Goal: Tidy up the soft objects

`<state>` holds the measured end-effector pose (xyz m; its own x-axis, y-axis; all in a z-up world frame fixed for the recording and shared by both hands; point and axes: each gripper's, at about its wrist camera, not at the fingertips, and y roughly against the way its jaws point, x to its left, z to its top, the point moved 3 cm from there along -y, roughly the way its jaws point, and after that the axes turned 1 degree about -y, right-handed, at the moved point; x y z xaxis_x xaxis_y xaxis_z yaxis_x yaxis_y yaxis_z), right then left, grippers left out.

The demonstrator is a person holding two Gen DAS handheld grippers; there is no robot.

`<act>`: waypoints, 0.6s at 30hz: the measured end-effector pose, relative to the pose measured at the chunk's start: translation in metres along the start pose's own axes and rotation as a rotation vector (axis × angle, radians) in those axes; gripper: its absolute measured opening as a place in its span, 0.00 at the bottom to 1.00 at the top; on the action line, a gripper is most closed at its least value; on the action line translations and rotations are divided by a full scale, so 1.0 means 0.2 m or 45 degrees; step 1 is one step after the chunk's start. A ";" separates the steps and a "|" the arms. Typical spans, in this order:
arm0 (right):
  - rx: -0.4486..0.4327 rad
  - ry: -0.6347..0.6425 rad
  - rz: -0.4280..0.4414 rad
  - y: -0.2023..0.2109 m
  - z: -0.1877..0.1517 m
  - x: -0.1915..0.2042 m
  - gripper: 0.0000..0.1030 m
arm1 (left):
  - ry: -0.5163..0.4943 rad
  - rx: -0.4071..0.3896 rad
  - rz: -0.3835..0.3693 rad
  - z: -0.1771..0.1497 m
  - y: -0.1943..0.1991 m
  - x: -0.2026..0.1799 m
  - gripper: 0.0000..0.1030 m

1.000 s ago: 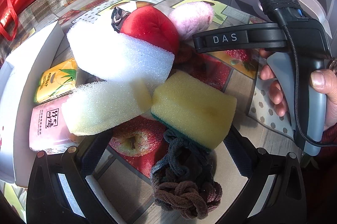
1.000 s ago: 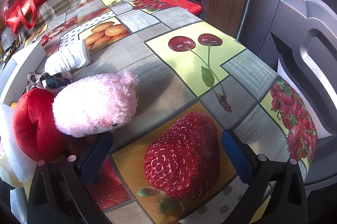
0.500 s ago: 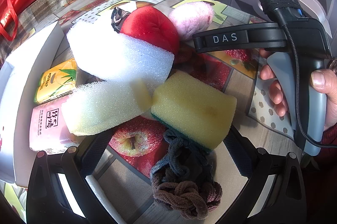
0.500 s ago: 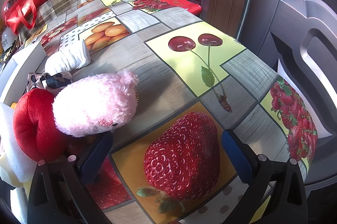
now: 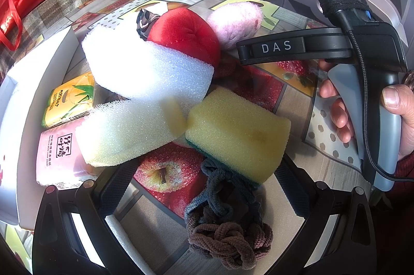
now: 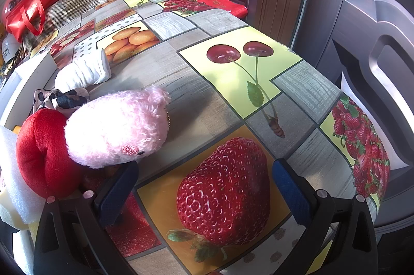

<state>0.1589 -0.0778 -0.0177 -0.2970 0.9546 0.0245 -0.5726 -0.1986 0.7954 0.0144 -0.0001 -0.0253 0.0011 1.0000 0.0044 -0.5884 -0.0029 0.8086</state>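
Yellow sponge (image 5: 238, 132), green-backed, porous, between spread left fingers (image 5: 117, 183); right fingers (image 6: 116, 193) spread, empty

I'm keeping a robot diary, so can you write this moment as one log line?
left gripper: open, over yellow sponge | right gripper: open, empty, beside pink plush | box: two tissue packs inside

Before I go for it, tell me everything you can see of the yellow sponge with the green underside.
The yellow sponge is a rectangular block of porous yellow foam with a thin dark green scouring layer underneath, visible along its near edge. It lies tilted on the fruit-print tablecloth, uncompressed, ahead of the left gripper and between its open fingers. Its left end meets the pale foam piece; its near edge rests on the knotted dark hair ties. Nothing grips it.
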 end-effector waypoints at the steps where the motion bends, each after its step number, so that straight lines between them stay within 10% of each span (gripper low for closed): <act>1: 0.000 0.000 0.000 0.00 0.00 0.00 1.00 | 0.000 0.000 0.000 0.00 0.00 0.00 1.00; 18: 0.000 0.000 0.001 0.00 0.00 0.00 1.00 | -0.001 -0.001 0.000 0.05 -0.02 0.00 1.00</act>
<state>0.1590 -0.0778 -0.0175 -0.2974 0.9544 0.0251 -0.5724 -0.1992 0.7954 0.0242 0.0002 -0.0235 0.0019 1.0000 0.0047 -0.5890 -0.0027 0.8081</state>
